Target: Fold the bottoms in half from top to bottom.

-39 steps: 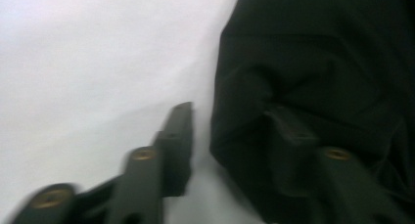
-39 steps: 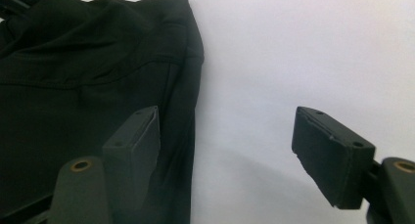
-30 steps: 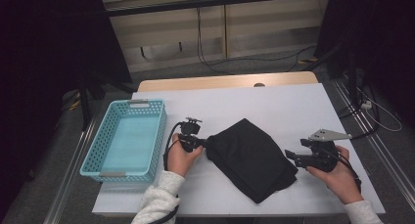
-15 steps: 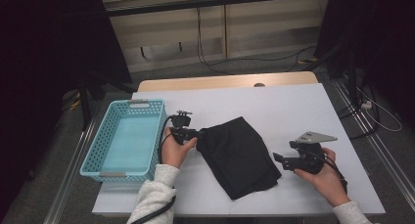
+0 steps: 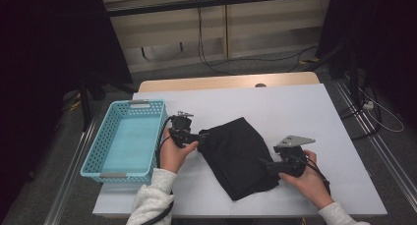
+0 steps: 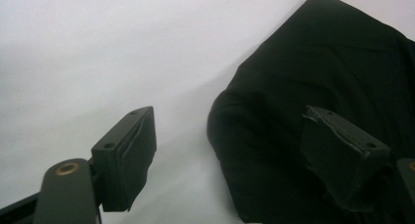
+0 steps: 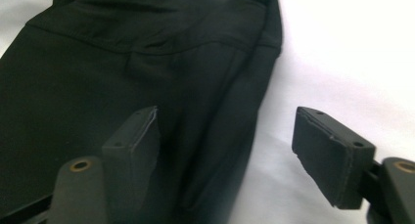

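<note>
A folded black garment [image 5: 238, 156] lies on the white table [image 5: 295, 107], slanting from upper left to lower right. My left gripper [image 5: 200, 135] sits at the garment's upper left corner. It is open, and its jaws straddle that folded corner [image 6: 254, 136], one over bare table, the other over cloth. My right gripper [image 5: 264, 163] is at the garment's lower right edge, also open. One of its jaws hangs over the black cloth [image 7: 122, 77] and the other over the table beside the hem. Nothing is gripped by either.
A light blue plastic basket [image 5: 125, 139] stands at the table's left edge, close to the left hand. A bare wooden strip [image 5: 226, 81] runs along the table's far side. Cables lie on the floor beyond and to the right.
The garment has slid toward the left and nearer the basket. Both grippers have shifted left with it, and the right gripper now reaches the garment's lower right edge.
</note>
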A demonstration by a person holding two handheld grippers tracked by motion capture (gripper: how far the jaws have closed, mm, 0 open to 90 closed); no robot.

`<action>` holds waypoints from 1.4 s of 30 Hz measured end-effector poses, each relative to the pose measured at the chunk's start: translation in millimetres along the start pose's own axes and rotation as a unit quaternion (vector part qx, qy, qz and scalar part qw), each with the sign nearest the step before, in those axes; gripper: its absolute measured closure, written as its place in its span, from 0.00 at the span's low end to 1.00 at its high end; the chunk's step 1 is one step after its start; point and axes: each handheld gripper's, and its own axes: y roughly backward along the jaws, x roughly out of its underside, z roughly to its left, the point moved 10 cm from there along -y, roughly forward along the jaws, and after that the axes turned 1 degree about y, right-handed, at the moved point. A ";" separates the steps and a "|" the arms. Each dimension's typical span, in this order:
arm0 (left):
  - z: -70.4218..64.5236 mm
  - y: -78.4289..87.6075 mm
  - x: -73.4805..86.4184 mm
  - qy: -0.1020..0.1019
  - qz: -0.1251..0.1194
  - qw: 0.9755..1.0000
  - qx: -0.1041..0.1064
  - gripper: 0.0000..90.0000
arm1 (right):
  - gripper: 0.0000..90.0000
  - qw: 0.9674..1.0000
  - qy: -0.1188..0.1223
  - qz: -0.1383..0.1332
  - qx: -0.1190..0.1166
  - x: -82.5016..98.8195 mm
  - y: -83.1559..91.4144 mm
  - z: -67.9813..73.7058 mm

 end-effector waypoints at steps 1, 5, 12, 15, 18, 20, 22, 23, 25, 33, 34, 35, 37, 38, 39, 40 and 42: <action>0.8 0.4 -0.1 -0.004 0.000 1.000 -0.005 0.23 | 0.30 1.000 0.002 0.007 0.004 2.1 -1.4 0.2; -0.7 -0.8 1.3 -0.011 0.003 1.000 -0.007 0.22 | 0.35 1.000 -0.009 0.010 0.000 7.7 -2.7 2.8; 2.4 0.0 2.1 -0.003 0.004 1.000 -0.003 0.21 | 0.40 1.000 -0.021 0.013 0.010 11.0 -0.3 5.0; 1.0 0.1 1.2 0.000 0.003 1.000 0.000 0.20 | 0.53 1.000 -0.026 0.009 0.010 11.6 0.9 8.8; -0.7 -0.6 0.4 0.001 0.000 1.000 0.002 0.20 | 0.64 0.999 -0.033 0.012 -0.001 11.9 1.8 13.6; -2.0 -0.6 0.6 0.001 0.002 1.000 0.004 0.18 | 0.68 0.999 -0.040 0.009 0.002 11.7 1.3 15.2; -2.9 0.1 -0.9 0.003 -0.002 1.000 0.007 0.16 | 0.81 0.999 -0.048 0.008 -0.006 11.4 1.1 17.4; -3.7 0.7 -1.3 0.006 0.000 1.000 0.010 0.16 | 0.81 0.999 -0.048 0.008 -0.006 11.4 1.1 17.4; -4.8 1.3 -2.2 0.006 0.001 1.000 0.012 0.14 | 0.84 0.998 -0.061 0.004 -0.019 11.6 0.5 20.4; -10.4 -4.5 -3.0 0.010 0.009 1.000 0.026 0.09 | 0.88 0.999 -0.052 0.001 -0.016 10.8 1.3 22.8; -11.6 -6.4 -2.6 0.014 0.012 0.999 0.028 0.09 | 0.88 0.999 -0.052 0.001 -0.016 10.8 1.3 22.8; -12.6 -7.9 -2.6 0.016 0.014 0.999 0.030 0.09 | 0.88 0.999 -0.051 0.001 -0.015 10.7 1.4 23.1; -13.4 -12.6 -2.0 0.018 0.019 0.999 0.029 0.09 | 0.88 0.999 -0.049 0.000 -0.015 10.6 1.5 23.3; -13.4 -12.6 -2.0 0.018 0.019 0.999 0.029 0.09 | 0.88 0.999 -0.049 -0.001 -0.015 10.6 1.5 23.4; -12.9 -15.4 -2.0 0.027 0.018 0.999 0.025 0.09 | 0.88 0.999 -0.049 -0.001 -0.015 10.6 1.5 23.4; -13.9 -17.5 -1.0 0.029 0.021 0.999 0.026 0.09 | 0.88 0.999 -0.051 -0.003 -0.016 10.7 1.6 23.3; -13.0 -22.1 2.5 0.031 0.032 0.999 0.017 0.09 | 0.88 0.999 -0.048 -0.003 -0.016 10.7 1.7 23.5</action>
